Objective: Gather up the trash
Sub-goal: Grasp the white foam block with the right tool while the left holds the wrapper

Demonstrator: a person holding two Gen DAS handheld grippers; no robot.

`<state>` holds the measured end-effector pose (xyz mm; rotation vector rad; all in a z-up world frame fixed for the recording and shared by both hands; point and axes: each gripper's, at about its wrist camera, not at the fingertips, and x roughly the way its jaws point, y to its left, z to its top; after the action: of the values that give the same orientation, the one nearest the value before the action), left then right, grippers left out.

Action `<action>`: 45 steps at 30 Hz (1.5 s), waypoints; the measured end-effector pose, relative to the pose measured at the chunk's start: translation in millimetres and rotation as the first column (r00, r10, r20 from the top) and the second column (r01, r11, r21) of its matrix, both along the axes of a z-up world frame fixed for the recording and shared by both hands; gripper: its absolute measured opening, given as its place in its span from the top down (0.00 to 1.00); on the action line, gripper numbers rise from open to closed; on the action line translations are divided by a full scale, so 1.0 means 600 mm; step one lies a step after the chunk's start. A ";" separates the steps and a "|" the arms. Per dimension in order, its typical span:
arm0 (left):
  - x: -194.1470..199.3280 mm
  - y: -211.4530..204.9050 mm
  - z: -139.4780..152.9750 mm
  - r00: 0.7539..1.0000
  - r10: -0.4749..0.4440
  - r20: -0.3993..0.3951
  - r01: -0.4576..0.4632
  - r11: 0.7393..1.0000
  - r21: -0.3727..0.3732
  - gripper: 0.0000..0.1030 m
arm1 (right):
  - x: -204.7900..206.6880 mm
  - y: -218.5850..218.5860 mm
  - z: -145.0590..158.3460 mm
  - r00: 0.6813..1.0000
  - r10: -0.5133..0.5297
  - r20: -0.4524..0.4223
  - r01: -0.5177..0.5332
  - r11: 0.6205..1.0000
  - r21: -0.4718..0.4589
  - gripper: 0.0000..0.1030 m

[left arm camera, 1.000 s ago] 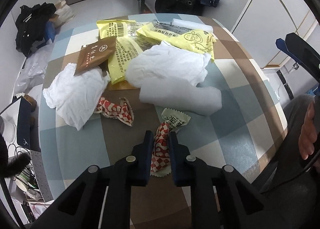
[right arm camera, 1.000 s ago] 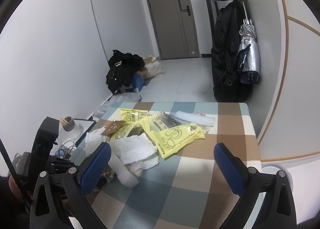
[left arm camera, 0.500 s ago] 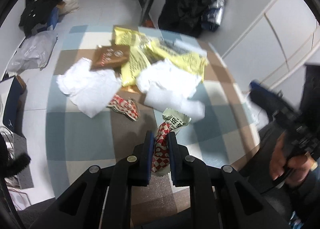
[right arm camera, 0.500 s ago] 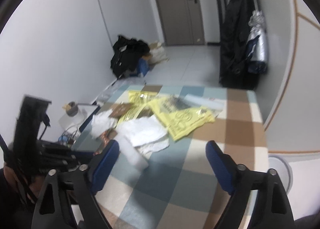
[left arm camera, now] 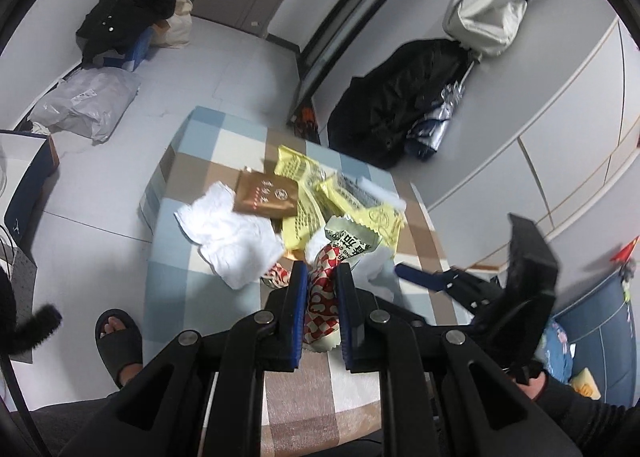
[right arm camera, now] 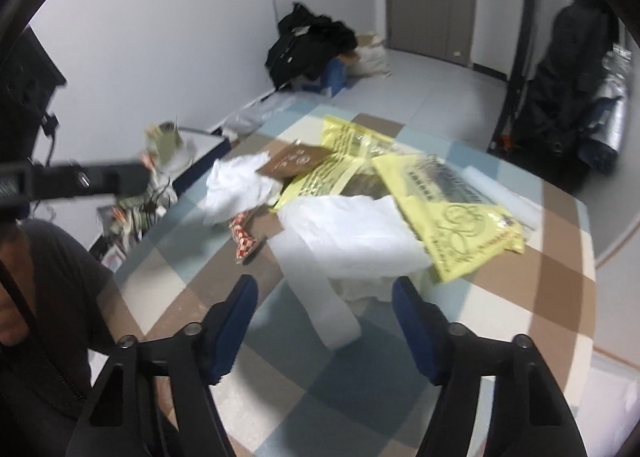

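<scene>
Trash is spread over the checked surface [right arm camera: 560, 257], where a white tissue roll [right arm camera: 320, 297] is seen just ahead between the closing fingers of the right claw [right arm camera: 324, 327], its long axis along them, while a red-checked wrapper [left arm camera: 320, 297] is clamped in the left claw [left arm camera: 320, 289].

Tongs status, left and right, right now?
Left tongs: shut on red-checkered wrapper.
Right tongs: open and closing, pads touching nothing.
</scene>
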<state>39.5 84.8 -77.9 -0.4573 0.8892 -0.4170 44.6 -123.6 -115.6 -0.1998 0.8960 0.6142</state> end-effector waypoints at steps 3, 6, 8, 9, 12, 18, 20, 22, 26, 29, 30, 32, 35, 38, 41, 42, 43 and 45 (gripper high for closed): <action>0.003 0.010 0.002 1.000 0.013 0.000 -0.013 0.999 -0.029 0.90 | 0.007 0.013 -0.010 1.000 0.023 -0.012 -0.024 0.999 -0.027 0.46; 0.007 0.014 0.004 1.000 0.017 0.005 -0.017 0.999 -0.048 0.90 | 0.008 0.022 -0.015 0.999 0.046 -0.003 -0.046 0.997 -0.059 0.51; 0.005 0.015 0.007 1.000 0.016 0.013 -0.015 0.998 -0.054 0.90 | 0.005 0.032 -0.020 0.998 0.066 0.004 -0.066 0.993 -0.097 0.59; 0.005 0.015 0.008 1.000 0.015 0.015 -0.014 0.998 -0.056 0.90 | 0.005 0.035 -0.023 0.997 0.073 0.003 -0.072 0.991 -0.110 0.65; 0.005 0.017 0.007 1.000 0.012 0.014 -0.011 0.998 -0.063 0.90 | 0.000 0.041 -0.030 0.997 0.080 0.020 -0.076 0.985 -0.156 0.67; 0.003 0.020 0.009 0.999 0.035 0.018 -0.034 0.998 -0.047 0.90 | -0.012 0.044 -0.027 0.994 0.105 0.041 -0.096 0.979 -0.179 0.81; 0.002 0.021 0.008 0.999 0.044 0.017 -0.043 0.998 -0.046 0.90 | -0.019 0.051 -0.028 0.990 0.124 0.066 -0.108 0.972 -0.207 0.81; 0.003 0.021 0.007 0.999 0.046 0.015 -0.045 0.998 -0.043 0.90 | -0.028 0.053 -0.026 0.986 0.148 0.075 -0.128 0.967 -0.218 0.81; 0.003 0.019 0.005 0.998 0.057 0.018 -0.056 0.998 -0.028 0.90 | -0.036 0.041 -0.012 0.988 0.137 0.073 -0.122 0.976 -0.178 0.81; 0.003 0.016 0.005 0.996 0.079 0.027 -0.080 0.997 0.008 0.90 | -0.038 0.027 0.000 0.992 0.112 0.064 -0.104 0.986 -0.127 0.81; 0.003 0.015 0.005 0.996 0.084 0.029 -0.085 0.996 0.017 0.90 | -0.039 0.019 0.005 0.993 0.102 0.060 -0.095 0.990 -0.109 0.81; 0.004 0.010 0.004 0.996 0.085 0.031 -0.086 0.996 0.027 0.90 | -0.041 0.006 0.015 0.995 0.082 0.060 -0.077 0.994 -0.079 0.81; 0.002 0.004 0.004 0.996 0.078 0.034 -0.079 0.996 0.039 0.90 | -0.045 -0.015 0.032 0.997 0.047 0.060 -0.045 0.999 -0.028 0.81; -0.001 0.000 0.005 0.996 0.077 0.040 -0.079 0.996 0.047 0.90 | -0.049 -0.033 0.048 0.997 0.020 0.070 -0.021 1.000 0.009 0.81; -0.003 -0.009 0.009 0.995 0.084 0.046 -0.088 0.993 0.080 0.90 | -0.056 -0.054 0.065 0.997 0.000 0.074 -0.004 0.999 0.052 0.81; -0.004 -0.015 0.011 0.996 0.080 0.048 -0.084 0.992 0.090 0.90 | -0.058 -0.060 0.070 0.997 -0.004 0.079 -0.001 0.998 0.061 0.81; -0.005 -0.019 0.013 0.996 0.076 0.051 -0.080 0.992 0.098 0.90 | -0.061 -0.065 0.073 0.997 -0.007 0.082 0.002 0.998 0.068 0.81; -0.008 -0.033 0.021 0.996 0.061 0.063 -0.068 0.991 0.119 0.90 | -0.066 -0.078 0.084 0.996 -0.020 0.088 0.012 0.996 0.093 0.81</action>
<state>34.6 65.2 -65.5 -0.3593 0.8354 -0.3140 5.1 -170.4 -65.4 -0.1356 0.7806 0.6261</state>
